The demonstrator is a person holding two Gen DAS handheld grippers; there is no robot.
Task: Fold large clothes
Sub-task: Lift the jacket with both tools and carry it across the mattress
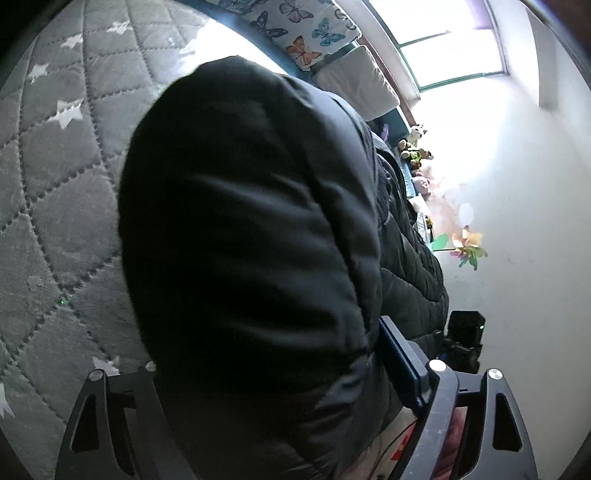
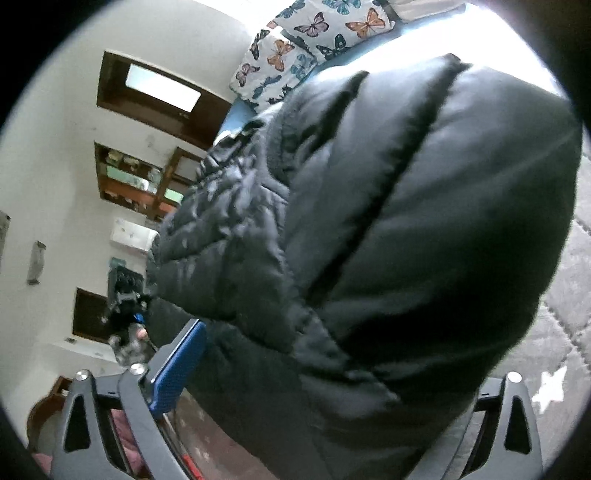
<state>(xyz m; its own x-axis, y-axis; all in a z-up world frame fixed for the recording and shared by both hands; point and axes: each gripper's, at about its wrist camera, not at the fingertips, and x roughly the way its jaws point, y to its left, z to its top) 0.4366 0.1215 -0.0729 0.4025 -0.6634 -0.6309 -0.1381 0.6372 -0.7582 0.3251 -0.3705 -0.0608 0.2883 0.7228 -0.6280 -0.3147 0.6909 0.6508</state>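
The left gripper's (image 1: 266,398) jaws stood wide with a thick fold of the black jacket (image 1: 243,229) bulging between them; whether they pinched it was unclear. The right gripper (image 2: 332,384) looked the same, its jacket (image 2: 424,229) fold raised over the grey quilt (image 1: 55,192), a butterfly pillow (image 2: 295,48) far behind.

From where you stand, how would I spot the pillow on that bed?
Start at the grey quilt with white stars. Beyond the black jacket, at the bed's far end, lies the pillow: white, printed with coloured butterflies, unlike the plain cushion beside it.
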